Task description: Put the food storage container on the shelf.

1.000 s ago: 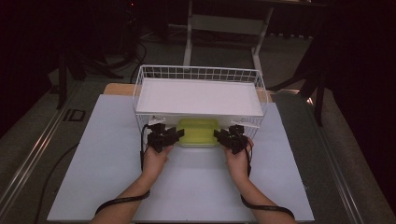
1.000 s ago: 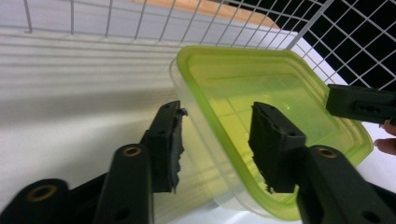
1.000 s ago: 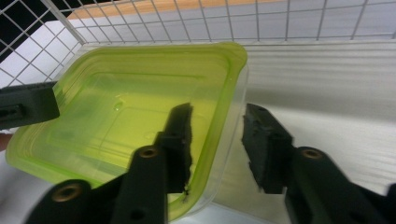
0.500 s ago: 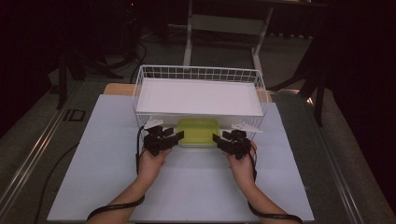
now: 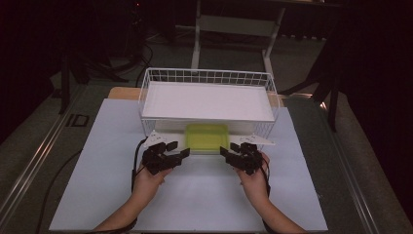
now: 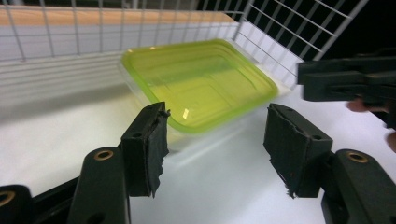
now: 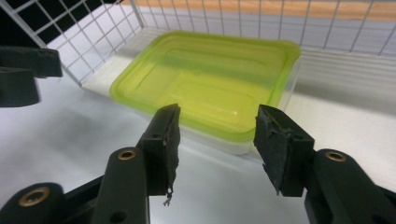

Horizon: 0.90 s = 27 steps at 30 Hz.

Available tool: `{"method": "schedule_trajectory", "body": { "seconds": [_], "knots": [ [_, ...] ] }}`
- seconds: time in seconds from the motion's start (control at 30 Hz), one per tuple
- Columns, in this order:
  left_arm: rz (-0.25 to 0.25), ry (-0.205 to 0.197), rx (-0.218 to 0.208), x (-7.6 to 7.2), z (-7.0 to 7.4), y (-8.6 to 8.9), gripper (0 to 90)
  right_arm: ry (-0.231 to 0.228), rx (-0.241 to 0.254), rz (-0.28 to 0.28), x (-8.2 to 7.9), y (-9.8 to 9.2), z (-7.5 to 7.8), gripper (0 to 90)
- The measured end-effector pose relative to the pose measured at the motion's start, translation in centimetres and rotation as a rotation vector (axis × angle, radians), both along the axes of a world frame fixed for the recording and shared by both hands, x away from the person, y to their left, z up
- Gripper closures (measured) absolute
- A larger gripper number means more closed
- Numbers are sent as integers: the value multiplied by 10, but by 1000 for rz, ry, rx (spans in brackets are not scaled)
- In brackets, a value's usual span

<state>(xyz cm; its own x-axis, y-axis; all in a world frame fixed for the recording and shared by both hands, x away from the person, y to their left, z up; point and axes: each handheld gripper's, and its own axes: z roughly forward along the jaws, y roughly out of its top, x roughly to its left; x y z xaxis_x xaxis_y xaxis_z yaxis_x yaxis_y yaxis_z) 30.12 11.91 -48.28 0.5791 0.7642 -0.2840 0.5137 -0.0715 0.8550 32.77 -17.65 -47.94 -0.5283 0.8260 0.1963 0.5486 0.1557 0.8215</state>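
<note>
A clear box with a yellow-green lid (image 5: 207, 136) sits at the front of a white wire rack (image 5: 146, 97), partly under its white top panel. My left gripper (image 5: 181, 155) hangs just short of the box's left front corner and my right gripper (image 5: 227, 152) just short of its right front corner. In the left gripper view the box (image 6: 201, 84) lies beyond my left gripper (image 6: 217, 116), with the right gripper (image 6: 350, 79) farther off. In the right gripper view the box (image 7: 205, 79) lies past my right gripper (image 7: 217, 114). Both pairs of jaws have just been opening, with nothing between them.
A white sheet (image 5: 195, 195) covers the table in front of the rack. The rack's wire walls (image 6: 280, 32) close in the box's sides and back. A metal stand (image 5: 234, 29) rises behind the table, and cables trail from both grippers toward the near edge.
Both grippers have drawn back from the box's ends toward the person and their jaws stand wider. The box stays put at the rack's front.
</note>
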Motion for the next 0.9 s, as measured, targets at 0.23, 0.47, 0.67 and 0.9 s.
{"method": "schedule_trajectory", "body": {
  "seconds": [0.23,0.47,0.67,0.9],
  "knots": [
    [-24,-8,-51,-12,-7,7,358,41,-16,19,-6,14,-12,643],
    [-21,-41,-15,-22,-14,12,312,89,-82,68,0,32,-26,896],
    [-24,-169,54,-26,-25,14,133,109,-83,64,7,43,-35,898],
    [-44,-146,16,-27,-32,15,75,114,-79,50,20,50,-39,898]
  ]
}}
